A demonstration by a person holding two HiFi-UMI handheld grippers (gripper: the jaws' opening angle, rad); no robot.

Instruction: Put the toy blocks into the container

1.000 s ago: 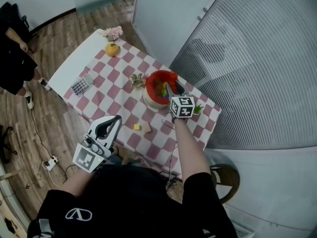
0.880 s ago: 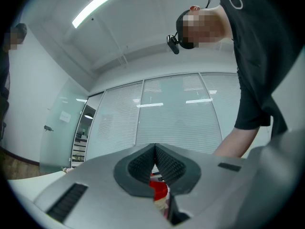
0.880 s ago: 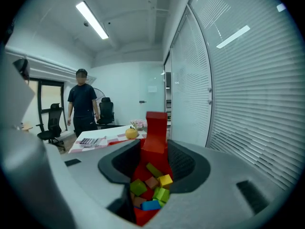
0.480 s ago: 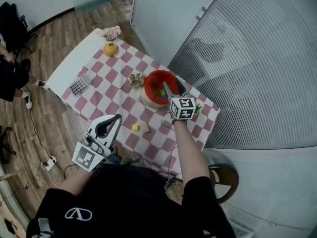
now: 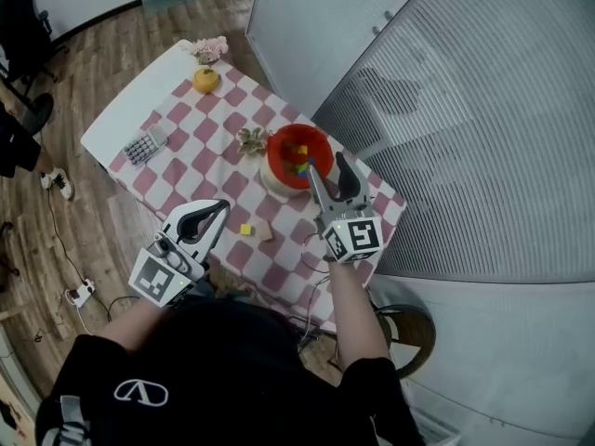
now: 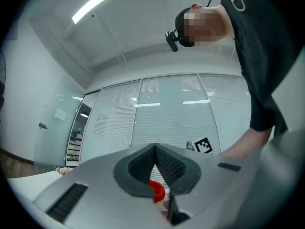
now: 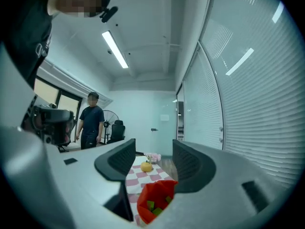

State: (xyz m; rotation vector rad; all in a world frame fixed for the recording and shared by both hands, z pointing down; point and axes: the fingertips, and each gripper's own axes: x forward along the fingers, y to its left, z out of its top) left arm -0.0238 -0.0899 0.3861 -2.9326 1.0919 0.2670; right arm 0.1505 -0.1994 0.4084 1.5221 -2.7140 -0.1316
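Note:
The red container point(image 5: 299, 156) stands on the checked table point(image 5: 200, 170) with several coloured blocks inside. A yellow block point(image 5: 245, 229) and a tan block point(image 5: 265, 233) lie on the cloth near the front edge. My right gripper point(image 5: 330, 179) hovers just in front of the container, open, with nothing between its fingers. In the right gripper view the red container point(image 7: 155, 202) with green blocks shows below the right gripper point(image 7: 153, 159). My left gripper point(image 5: 209, 214) is shut and empty, left of the two loose blocks. Through the left gripper point(image 6: 155, 149) a bit of the red container point(image 6: 157, 191) shows.
An orange fruit point(image 5: 205, 80) and pink flowers point(image 5: 210, 48) sit at the table's far end, a calculator point(image 5: 142, 144) at its left side, a small plant point(image 5: 250, 141) beside the container. A stool point(image 5: 409, 328) stands right of me. Glass walls close the right.
My right gripper has drawn back from over the container toward me, and its jaws have spread apart. The left gripper has hardly moved.

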